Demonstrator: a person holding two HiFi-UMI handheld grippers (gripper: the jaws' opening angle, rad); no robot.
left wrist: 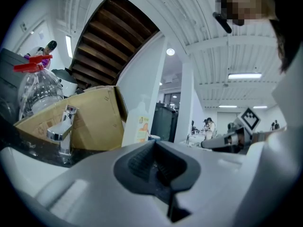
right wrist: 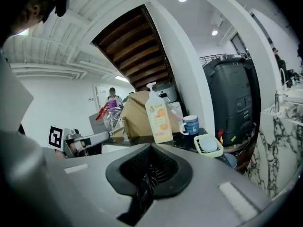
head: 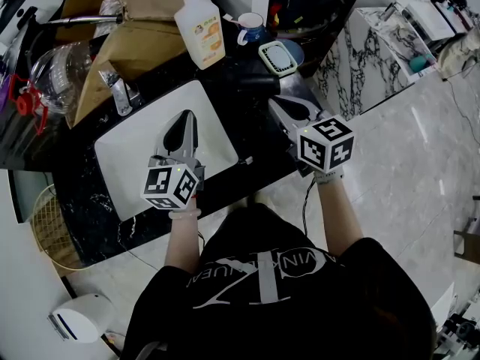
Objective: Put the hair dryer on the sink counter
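Right gripper [head: 289, 111] has its two jaws pressed tight together. In the right gripper view [right wrist: 150, 148] the dark ridged pads meet with no gap. It hangs over the black counter [head: 241, 115], just to the right of the white sink [head: 139, 152].

Left gripper [head: 184, 123] is closed too. In the left gripper view [left wrist: 154, 144] its pads touch at the tip. It hangs over the middle of the sink bowl, well apart from the right one.

On the counter, between the sink and the green soap dish [head: 277, 57], lies a long dark shape. This is likely the hair dryer [head: 255, 82], but it is black on black, so it is hard to be sure. It sits just past the tip of the right gripper, and I cannot tell if they touch.

A shiny tap [head: 118, 88] stands at the back left of the sink. Behind it is a brown cardboard box [head: 142, 40]. A big clear bottle [head: 60, 67] with a red part lies to the left of the box. A soap bottle [head: 201, 22] with a pump stands at the back, and a blue and white mug [head: 251, 28] stands near it.
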